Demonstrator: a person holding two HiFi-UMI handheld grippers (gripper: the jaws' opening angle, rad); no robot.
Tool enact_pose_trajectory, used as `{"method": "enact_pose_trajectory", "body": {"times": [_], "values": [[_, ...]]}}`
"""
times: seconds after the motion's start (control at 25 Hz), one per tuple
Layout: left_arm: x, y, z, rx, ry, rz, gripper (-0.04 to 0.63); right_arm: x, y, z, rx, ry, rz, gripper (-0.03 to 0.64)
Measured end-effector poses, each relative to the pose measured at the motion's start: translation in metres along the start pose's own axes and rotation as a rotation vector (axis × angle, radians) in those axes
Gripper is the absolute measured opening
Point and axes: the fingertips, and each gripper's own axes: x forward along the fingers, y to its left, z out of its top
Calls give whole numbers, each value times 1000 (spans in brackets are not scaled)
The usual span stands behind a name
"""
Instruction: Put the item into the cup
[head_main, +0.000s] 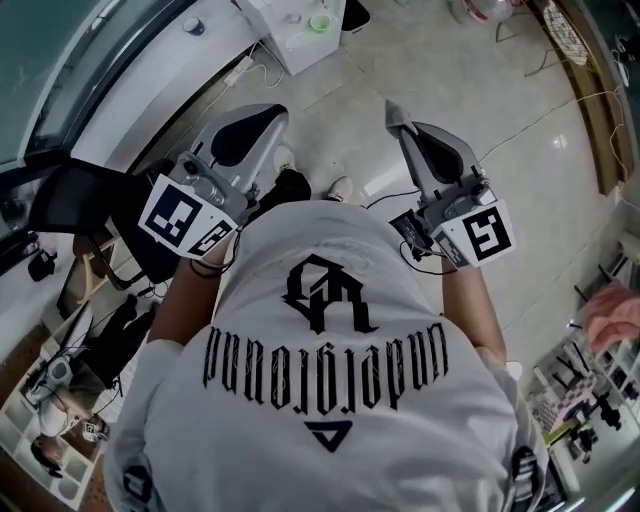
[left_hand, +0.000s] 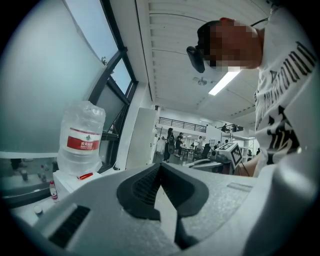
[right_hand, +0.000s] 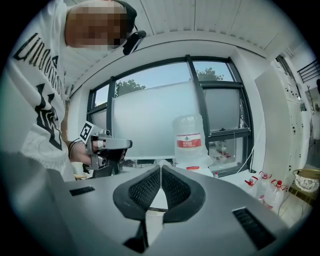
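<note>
No cup and no item for it can be made out in any view. I hold both grippers up in front of my chest, standing over the floor. My left gripper (head_main: 268, 114) is shut, its dark pads meeting with nothing between them (left_hand: 160, 166). My right gripper (head_main: 394, 110) is also shut and empty (right_hand: 160, 168). Each gripper shows in the other's view: the right gripper (left_hand: 228, 153) far off at the right, the left gripper (right_hand: 107, 149) in a hand at the left.
A large water bottle (left_hand: 81, 139) with a red label stands on a white cabinet by the window (right_hand: 188, 142). A small green object (head_main: 319, 22) lies on a white unit at the top. Cables cross the floor (head_main: 520, 120). Shelves with tools (head_main: 585, 390) line the right.
</note>
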Motion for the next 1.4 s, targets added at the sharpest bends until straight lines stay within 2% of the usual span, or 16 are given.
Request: {"method": "enact_pose_trajectory", "body": {"times": [0.56, 0.92, 1.16, 1.4], "values": [[-24, 107, 25, 6, -18, -107, 14, 105, 15, 38, -27, -7, -91, 17], [-40, 144, 25, -4, -17, -175, 15, 144, 31, 47, -39, 3, -144, 17], [-39, 152, 26, -12, -15, -178, 14, 159, 29, 50, -38, 9, -132, 17], [-30, 158, 24, -26, -15, -137, 14, 165, 13, 47, -32, 16, -96, 17]]}}
